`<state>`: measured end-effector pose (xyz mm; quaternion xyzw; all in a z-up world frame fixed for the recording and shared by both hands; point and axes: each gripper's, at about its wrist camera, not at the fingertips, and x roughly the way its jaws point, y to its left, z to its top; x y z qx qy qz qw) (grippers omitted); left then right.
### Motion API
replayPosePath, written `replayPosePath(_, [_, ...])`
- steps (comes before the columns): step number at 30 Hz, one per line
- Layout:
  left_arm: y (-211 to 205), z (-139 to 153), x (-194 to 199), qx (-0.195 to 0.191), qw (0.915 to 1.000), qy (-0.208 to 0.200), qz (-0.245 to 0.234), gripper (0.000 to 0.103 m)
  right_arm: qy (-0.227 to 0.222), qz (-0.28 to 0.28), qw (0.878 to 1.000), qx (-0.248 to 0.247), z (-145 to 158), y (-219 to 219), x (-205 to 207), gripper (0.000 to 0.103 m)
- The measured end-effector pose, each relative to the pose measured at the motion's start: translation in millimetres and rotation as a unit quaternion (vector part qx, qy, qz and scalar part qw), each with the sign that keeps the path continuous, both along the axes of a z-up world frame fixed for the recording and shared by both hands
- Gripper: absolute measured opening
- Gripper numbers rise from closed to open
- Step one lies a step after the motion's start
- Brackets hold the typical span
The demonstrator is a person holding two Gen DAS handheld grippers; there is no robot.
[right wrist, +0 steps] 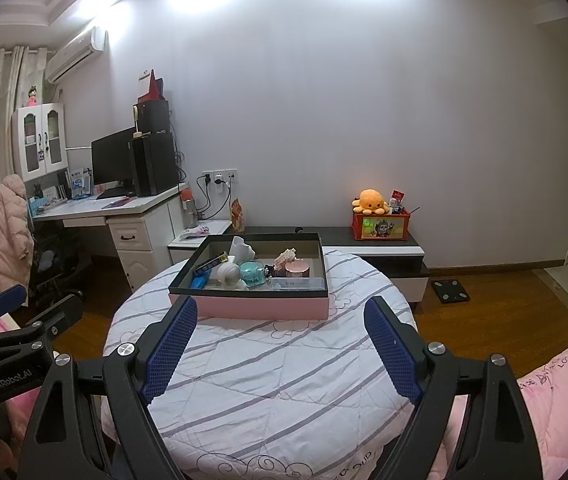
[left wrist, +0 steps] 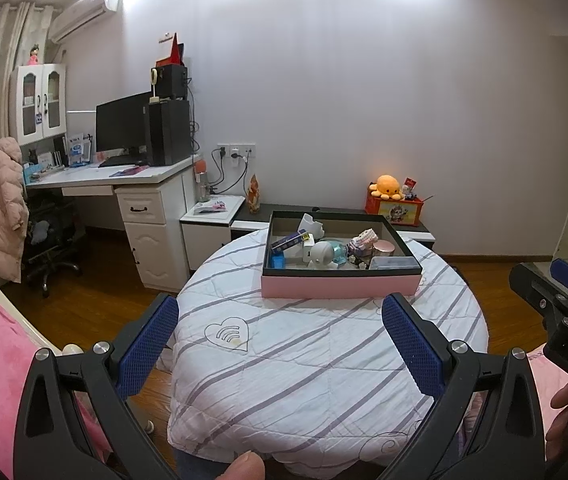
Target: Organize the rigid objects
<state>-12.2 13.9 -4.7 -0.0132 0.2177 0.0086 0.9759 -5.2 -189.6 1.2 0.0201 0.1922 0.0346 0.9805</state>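
Note:
A shallow box with pink sides and a black rim (left wrist: 339, 285) (right wrist: 260, 306) sits at the far side of a round table under a striped white quilt (left wrist: 303, 356) (right wrist: 268, 376). Inside lie several small items: a white round robot toy (left wrist: 321, 255) (right wrist: 228, 274), a teal globe (right wrist: 252, 273), a pink round tin (left wrist: 383, 247) (right wrist: 297, 268), a dark blue box (left wrist: 289, 240) and a white jug-like piece (left wrist: 311, 224) (right wrist: 242, 249). My left gripper (left wrist: 280, 312) hangs open over the quilt, short of the box. My right gripper (right wrist: 282, 316) is open too, its fingertips near the box's front wall, nothing between them.
A white desk (left wrist: 144, 176) with a monitor and black speakers stands at the left, with an office chair and a pink coat beside it. A low black-and-white cabinet (right wrist: 383, 254) behind the table carries an orange plush and a red box. Pink bedding lies at both lower sides. Wooden floor surrounds the table.

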Motion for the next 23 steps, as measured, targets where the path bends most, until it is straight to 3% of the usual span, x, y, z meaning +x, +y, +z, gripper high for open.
replayPosePath(23, [5.7,3.5,0.8,-0.015,0.9998,-0.002,-0.011,0.103,0.010,-0.003,1.000,-0.001,-5.1,-0.4,3.8,0.087])
